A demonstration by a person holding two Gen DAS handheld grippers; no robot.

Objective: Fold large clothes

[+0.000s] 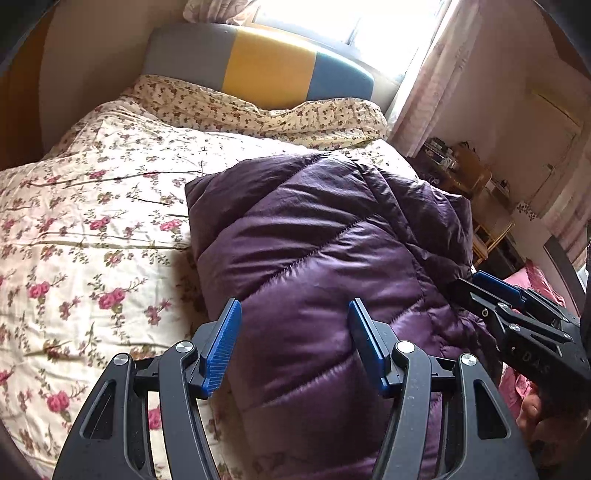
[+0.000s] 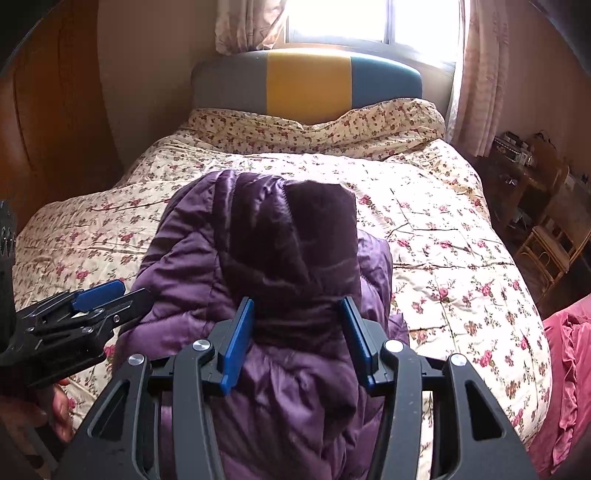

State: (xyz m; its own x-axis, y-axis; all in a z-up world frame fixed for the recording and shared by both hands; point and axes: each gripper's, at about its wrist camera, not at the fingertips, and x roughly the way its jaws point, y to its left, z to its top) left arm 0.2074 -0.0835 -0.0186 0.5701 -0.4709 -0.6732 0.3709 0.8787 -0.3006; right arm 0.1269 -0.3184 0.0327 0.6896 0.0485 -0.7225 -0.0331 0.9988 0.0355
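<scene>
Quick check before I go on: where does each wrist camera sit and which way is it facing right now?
Left wrist: on the left gripper, aimed down over the purple jacket toward the headboard; right gripper and a hand show.
Right wrist: on the right gripper, same heading, over the jacket's hood; left gripper shows.
Shared: jacket, floral quilt, headboard, window.

Folded purple jacket (image 1: 325,251) on floral quilt (image 1: 92,221)
</scene>
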